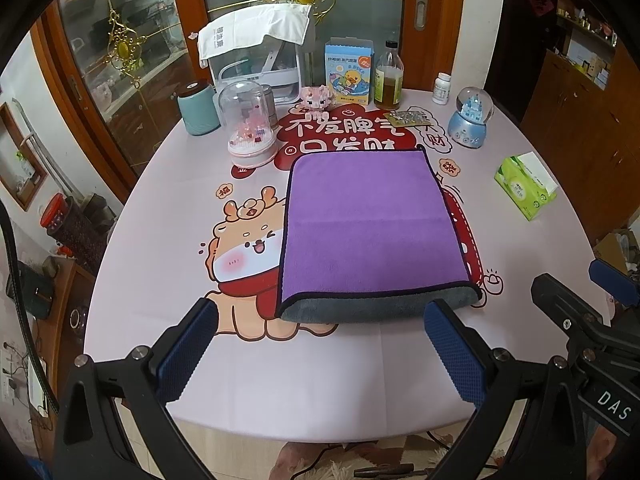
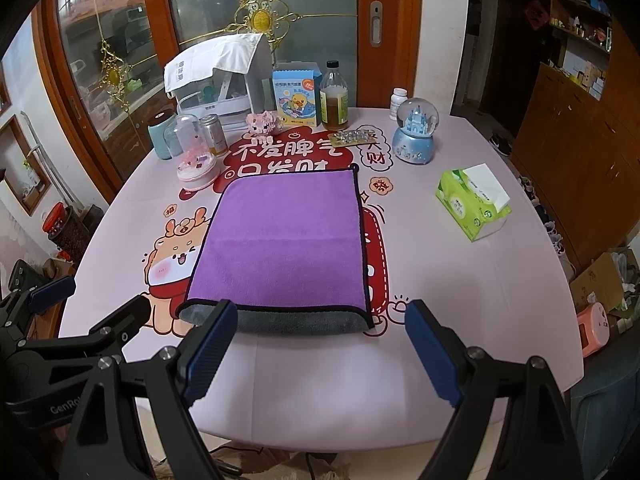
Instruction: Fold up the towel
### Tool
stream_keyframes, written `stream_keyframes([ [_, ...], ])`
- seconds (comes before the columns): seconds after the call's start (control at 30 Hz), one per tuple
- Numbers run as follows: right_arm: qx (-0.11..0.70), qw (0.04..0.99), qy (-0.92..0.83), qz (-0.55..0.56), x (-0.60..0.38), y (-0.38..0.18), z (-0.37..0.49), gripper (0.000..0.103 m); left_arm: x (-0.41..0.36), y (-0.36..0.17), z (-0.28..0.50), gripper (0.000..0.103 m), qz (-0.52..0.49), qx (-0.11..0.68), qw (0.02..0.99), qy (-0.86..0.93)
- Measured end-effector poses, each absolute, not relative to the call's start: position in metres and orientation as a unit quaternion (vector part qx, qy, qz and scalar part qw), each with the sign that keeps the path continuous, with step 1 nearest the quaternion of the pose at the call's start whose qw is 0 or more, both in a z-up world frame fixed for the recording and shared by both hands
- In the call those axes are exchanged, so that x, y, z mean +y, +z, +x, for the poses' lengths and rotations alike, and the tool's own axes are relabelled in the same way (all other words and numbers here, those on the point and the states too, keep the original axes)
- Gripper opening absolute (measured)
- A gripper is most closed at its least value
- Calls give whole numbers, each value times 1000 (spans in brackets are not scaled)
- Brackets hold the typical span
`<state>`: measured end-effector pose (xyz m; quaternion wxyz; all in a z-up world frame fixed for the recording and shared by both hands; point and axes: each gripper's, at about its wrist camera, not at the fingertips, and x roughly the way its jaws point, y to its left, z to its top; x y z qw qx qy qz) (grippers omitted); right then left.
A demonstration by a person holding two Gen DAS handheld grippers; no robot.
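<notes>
The purple plush microfibre towel with grey underside and dark piped hem (image 1: 370, 226) lies flat in the middle of the pale pink printed table (image 1: 320, 372), already doubled over: a grey rolled fold runs along its near edge, with the purple upper layer's hem just behind it. A faint crease crosses it from left to right about midway.

Both claws hang over the near part of the table, short of the cloth. The left claw (image 1: 322, 352) is spread wide and holds nothing; the right claw (image 2: 320, 350) is likewise spread wide and empty, its left blue pad overlapping the towel's near left corner in the right wrist view, though whether it touches cannot be told.

The towel looks light, soft and limp, thick enough to hold a rounded fold but sure to sag and drape when lifted. Its pile should grip the textured blue pads well. The sensible hold is probably at the two near corners, pinching both layers together through the piped hem, so the layers do not slide apart. Lifting by one layer alone would likely undo the fold.
</notes>
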<state>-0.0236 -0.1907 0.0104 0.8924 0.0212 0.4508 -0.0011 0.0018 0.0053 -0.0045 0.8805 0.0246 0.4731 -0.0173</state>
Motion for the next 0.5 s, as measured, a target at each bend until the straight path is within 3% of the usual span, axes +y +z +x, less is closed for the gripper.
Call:
stream_keyframes([
  [0.5,450,893,-1,22,-193,14,-23,86,1,-2,1,102,31,478,878,-19],
])
